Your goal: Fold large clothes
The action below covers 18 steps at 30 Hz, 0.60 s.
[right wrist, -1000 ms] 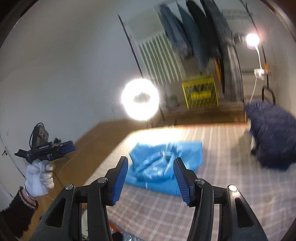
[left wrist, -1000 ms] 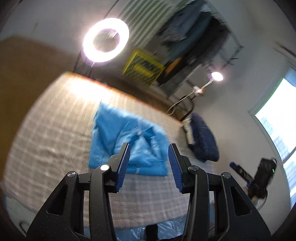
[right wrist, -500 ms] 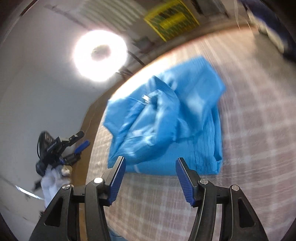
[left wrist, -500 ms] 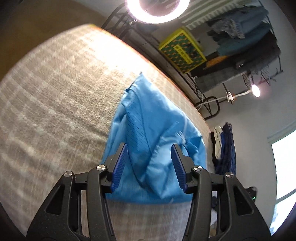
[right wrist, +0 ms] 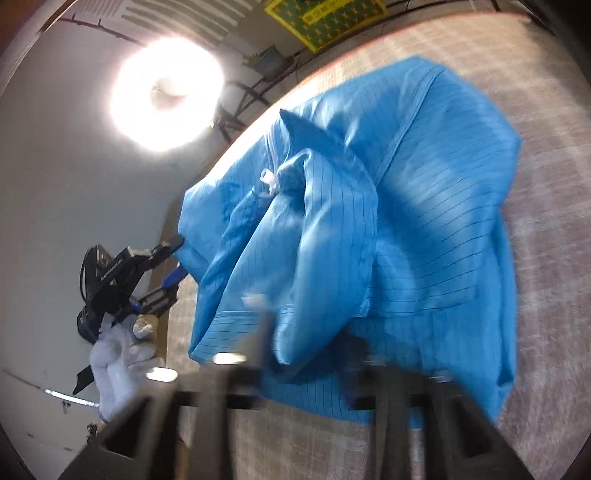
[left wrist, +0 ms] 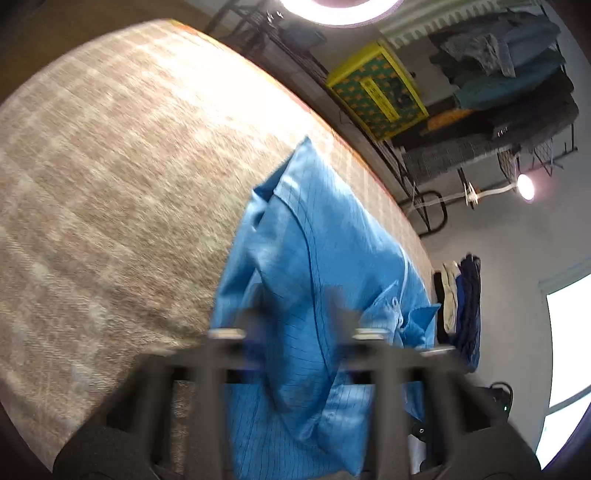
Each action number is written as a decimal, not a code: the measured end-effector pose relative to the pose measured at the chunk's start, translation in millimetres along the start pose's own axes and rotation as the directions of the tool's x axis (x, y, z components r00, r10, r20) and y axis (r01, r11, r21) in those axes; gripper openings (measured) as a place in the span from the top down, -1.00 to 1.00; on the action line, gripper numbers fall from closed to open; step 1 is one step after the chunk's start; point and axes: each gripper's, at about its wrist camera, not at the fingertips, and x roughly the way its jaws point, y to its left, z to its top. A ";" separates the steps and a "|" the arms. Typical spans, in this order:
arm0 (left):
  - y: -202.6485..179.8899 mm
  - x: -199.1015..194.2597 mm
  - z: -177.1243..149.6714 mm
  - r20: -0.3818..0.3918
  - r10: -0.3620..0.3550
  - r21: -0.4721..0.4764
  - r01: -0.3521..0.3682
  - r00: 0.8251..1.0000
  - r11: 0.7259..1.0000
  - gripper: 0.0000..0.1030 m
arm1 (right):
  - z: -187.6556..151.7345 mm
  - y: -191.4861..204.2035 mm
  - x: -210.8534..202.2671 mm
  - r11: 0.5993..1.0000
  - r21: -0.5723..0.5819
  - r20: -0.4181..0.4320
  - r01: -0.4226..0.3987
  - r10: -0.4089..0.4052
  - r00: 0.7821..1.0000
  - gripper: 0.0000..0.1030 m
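Note:
A crumpled blue garment with thin dark stripes lies on the checked bed cover. My left gripper is smeared by motion at the garment's near edge. Its jaws are closing, and a ridge of the cloth runs between them. In the right wrist view the same garment fills the middle of the bed cover. My right gripper is blurred too, its jaws closing around a raised fold at the near hem. The left gripper, in a white-gloved hand, sits at the garment's left corner.
A ring light glares beyond the bed's far edge, beside a yellow crate and a rack of hanging clothes. A dark blue pile lies at the bed's right end. A small lamp and a window are on the right.
Both grippers have dropped from high above the bed to the garment's near edge. Their fingers, wide apart before, are now smeared and drawing together over the cloth.

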 end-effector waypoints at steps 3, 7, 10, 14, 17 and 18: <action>1.3 -5.2 -3.5 -0.012 -0.025 -0.009 0.025 1.000 1.000 0.98 | -7.8 1.6 -8.1 0.999 0.001 0.016 -0.034 0.034 0.999 0.99; 3.3 -23.7 -10.5 -0.052 -0.101 -0.022 0.100 0.993 0.995 1.00 | -18.8 14.8 -29.3 0.995 -0.003 0.040 -0.099 0.099 0.994 1.00; 11.7 -31.8 -17.2 -0.083 -0.111 -0.033 0.109 0.990 0.994 1.00 | -35.3 29.0 -48.1 0.988 -0.026 0.042 -0.155 0.156 0.987 1.00; 31.5 -14.6 -32.7 -0.153 0.033 -0.011 -0.035 0.988 0.999 1.00 | -56.0 37.3 -49.5 0.990 -0.105 0.031 -0.095 0.099 0.995 1.00; 32.1 -14.4 -34.1 -0.158 0.049 0.011 -0.048 0.986 0.999 1.00 | -58.8 15.2 -35.1 0.998 -0.043 -0.013 -0.055 0.054 0.998 1.00; 28.4 -16.6 -33.5 -0.151 0.049 0.028 -0.045 0.987 0.999 1.00 | -58.1 7.9 -31.2 0.999 -0.030 -0.016 -0.030 0.030 0.999 1.00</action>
